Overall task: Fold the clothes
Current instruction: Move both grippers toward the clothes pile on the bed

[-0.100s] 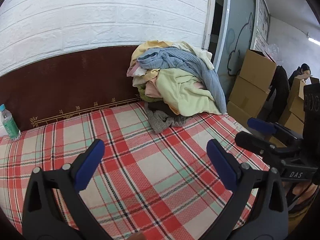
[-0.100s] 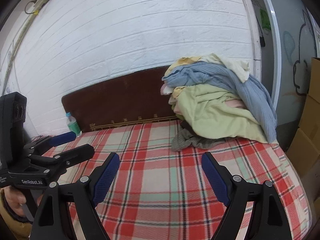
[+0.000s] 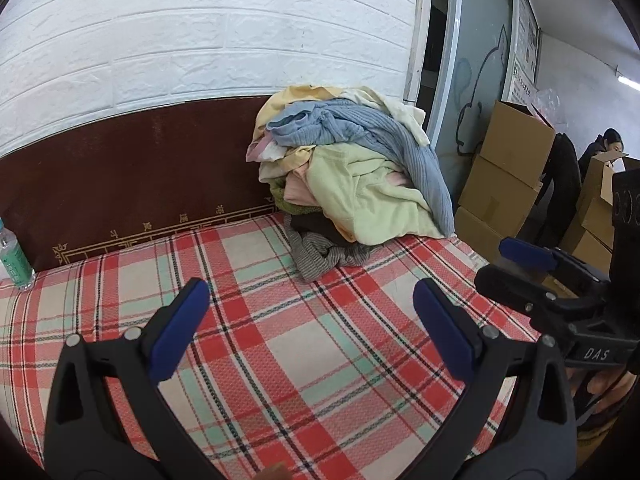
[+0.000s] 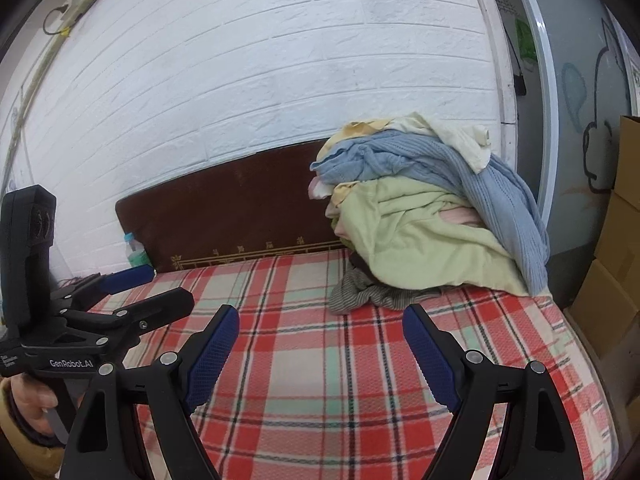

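**Both grippers up over the bed, clothes pile not touched**

So here's where we were at. We had the left gripper (image 3: 310,328) low in the middle of its own view, blue pads spread wide apart with nothing between them, just the plaid blanket (image 3: 280,344) showing through the gap. Same story for the right gripper (image 4: 320,354): fingers splayed wide, empty, hanging above the red and green checks near the bottom of the frame.

The pile of clothes (image 3: 352,176) sat at the far end of the bed, upper middle of the left view and upper right of the right view (image 4: 424,216), stacked against the brown headboard (image 3: 132,184) and the white brick wall (image 3: 200,40). A blue knit sweater (image 4: 460,176) was draped over the top and down the side, a pale yellow-green piece (image 4: 416,240) lay under it, and a grey striped thing (image 4: 360,292) poked out at the bottom onto the blanket. Both grippers were well apart from the pile.

Each camera caught the other gripper at the edge: the right one at the right side of the left view (image 3: 516,264), the left one at the left side of the right view (image 4: 148,286).

A water bottle (image 3: 12,260) stood at the left edge by the headboard, and cardboard boxes (image 3: 508,168) were stacked at the right past the bed.
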A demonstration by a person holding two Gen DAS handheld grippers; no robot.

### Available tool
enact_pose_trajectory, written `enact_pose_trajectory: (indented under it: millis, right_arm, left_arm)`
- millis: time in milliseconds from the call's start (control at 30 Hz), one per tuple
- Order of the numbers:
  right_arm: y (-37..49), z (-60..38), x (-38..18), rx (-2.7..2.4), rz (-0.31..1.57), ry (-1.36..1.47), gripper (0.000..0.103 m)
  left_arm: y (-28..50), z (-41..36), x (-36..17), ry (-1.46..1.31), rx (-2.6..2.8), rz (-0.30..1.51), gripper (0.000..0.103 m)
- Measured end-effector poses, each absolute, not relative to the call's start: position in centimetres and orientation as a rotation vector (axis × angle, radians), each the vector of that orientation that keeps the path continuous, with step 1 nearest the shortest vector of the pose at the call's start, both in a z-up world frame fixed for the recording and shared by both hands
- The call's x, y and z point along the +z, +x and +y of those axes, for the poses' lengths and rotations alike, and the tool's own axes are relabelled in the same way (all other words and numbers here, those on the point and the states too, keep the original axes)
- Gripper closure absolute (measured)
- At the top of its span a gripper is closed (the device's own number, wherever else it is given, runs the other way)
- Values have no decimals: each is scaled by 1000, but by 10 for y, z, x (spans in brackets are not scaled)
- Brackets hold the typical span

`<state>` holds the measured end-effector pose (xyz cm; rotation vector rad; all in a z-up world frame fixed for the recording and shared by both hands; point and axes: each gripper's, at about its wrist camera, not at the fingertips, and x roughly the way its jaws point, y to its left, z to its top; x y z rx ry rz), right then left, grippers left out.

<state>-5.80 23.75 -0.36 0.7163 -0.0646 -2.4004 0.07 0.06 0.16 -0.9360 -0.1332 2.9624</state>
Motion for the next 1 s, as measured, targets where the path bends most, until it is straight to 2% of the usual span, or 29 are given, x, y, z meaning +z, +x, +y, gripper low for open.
enact_pose_trajectory:
  millis: [67,167,300,433,1000]
  right_arm:
    - [-62,245,-3,-2393,-83,714,17]
    - [-68,256,-2,-2382,-111,710,17]
    - [-83,254,3,-2390,-82,738,17]
    - [-105,243,-4,-2433,-13,695,17]
    - [-118,253,0,-2447,-3,649,17]
  left_arm:
    - [-4,3,3,-933,2961,-142,1]
    - [-64,26,5,-1039,2961,-68,1]
    - [-58,30,11,-823,3040,-74,1]
    - [-64,35,10,-810,3058,-45,1]
    - [-83,53,10,-768,3105,40,1]
